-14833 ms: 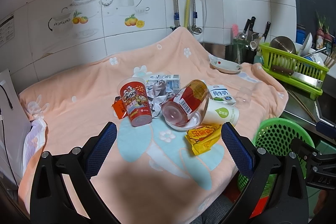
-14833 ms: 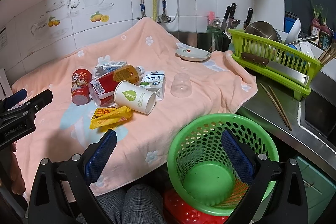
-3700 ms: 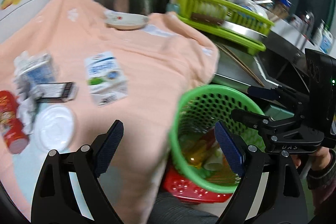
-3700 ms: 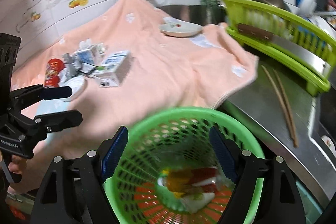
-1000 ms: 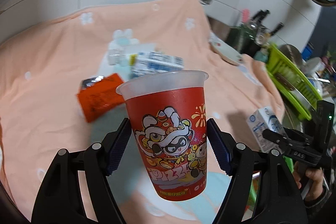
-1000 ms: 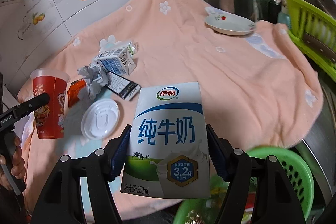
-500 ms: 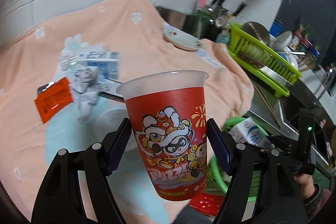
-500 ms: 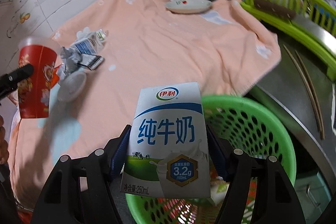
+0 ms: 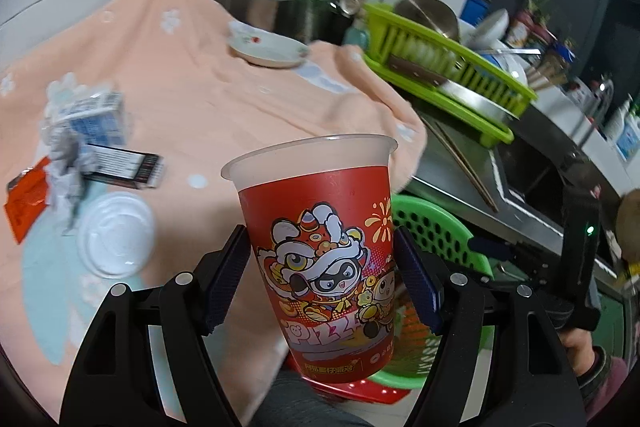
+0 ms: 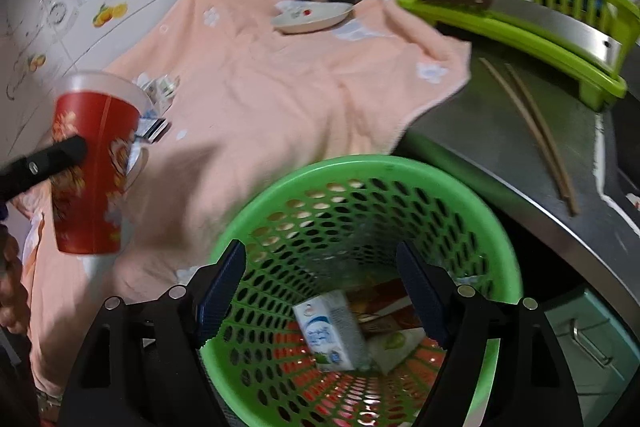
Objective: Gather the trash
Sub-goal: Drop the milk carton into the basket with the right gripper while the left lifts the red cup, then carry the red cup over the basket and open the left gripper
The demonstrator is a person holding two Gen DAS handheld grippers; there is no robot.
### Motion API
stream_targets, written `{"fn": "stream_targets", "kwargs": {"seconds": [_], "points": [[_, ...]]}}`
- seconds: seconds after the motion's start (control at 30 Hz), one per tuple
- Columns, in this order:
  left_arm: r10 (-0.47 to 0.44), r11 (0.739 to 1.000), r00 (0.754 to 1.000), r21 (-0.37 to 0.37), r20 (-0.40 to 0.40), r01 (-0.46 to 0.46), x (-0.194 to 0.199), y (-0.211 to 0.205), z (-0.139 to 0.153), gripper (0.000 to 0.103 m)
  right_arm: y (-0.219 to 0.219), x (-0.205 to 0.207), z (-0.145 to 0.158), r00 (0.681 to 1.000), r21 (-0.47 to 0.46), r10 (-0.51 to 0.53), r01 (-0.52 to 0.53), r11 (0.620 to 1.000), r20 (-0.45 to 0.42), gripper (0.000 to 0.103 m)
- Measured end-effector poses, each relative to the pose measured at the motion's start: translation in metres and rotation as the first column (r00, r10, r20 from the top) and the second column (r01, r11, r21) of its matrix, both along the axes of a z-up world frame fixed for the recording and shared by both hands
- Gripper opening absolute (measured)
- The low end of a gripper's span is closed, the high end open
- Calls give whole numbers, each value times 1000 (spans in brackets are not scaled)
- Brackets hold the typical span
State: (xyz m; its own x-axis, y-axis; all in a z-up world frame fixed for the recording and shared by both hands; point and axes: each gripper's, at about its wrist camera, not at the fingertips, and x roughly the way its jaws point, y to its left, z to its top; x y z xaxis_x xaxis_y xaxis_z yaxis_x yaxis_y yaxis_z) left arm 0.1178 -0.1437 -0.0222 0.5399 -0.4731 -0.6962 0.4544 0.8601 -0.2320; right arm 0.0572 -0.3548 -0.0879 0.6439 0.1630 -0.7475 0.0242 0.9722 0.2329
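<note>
Milk carton dropped; cup held

Left gripper (image 9: 322, 279) clamps the red printed plastic cup (image 9: 324, 255); right gripper (image 10: 320, 291) has just opened, empty, above the green perforated basket (image 10: 472, 203); white-and-blue milk carton (image 10: 330, 331) lies below.

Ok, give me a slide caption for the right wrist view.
Right gripper, fingers just opened, above green basket with milk carton inside.

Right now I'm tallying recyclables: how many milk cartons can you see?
2. One milk carton lies inside the green basket; a crumpled blue-and-white carton sits on the peach cloth beside crumpled paper. Others may be hidden under trash in the basket.
</note>
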Motion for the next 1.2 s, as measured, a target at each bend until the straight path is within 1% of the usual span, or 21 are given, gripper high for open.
{"fn": "stream_targets", "kwargs": {"seconds": [0.17,0.4,0.57,0.73,0.93,1.03,1.2], "points": [[-55,998,998,7,-42,55,-4,-31,-15,72,-23,-16,4,999,-16,-41,41,999,14,76],[-111,993,991,43,-75,114,-9,-69,-31,72,-43,-33,4,997,-23,-73,74,997,26,78],[-128,989,987,59,-96,134,-8,-87,-40,72,-48,-37,2,996,-13,-81,81,997,31,79],[-145,986,980,59,-134,154,-5,-105,-52,72,-51,-40,1,996,-9,-84,84,996,36,81],[-160,983,970,62,-182,173,-2,-118,-68,74,-58,-43,0,994,-9,-100,101,995,37,82],[-164,982,965,55,-204,179,0,-119,-74,77,-61,-44,-3,994,-5,-108,109,994,31,82],[-170,980,965,67,-197,186,-2,-117,-75,78,-59,-42,-4,994,0,-107,107,994,31,82]]}}
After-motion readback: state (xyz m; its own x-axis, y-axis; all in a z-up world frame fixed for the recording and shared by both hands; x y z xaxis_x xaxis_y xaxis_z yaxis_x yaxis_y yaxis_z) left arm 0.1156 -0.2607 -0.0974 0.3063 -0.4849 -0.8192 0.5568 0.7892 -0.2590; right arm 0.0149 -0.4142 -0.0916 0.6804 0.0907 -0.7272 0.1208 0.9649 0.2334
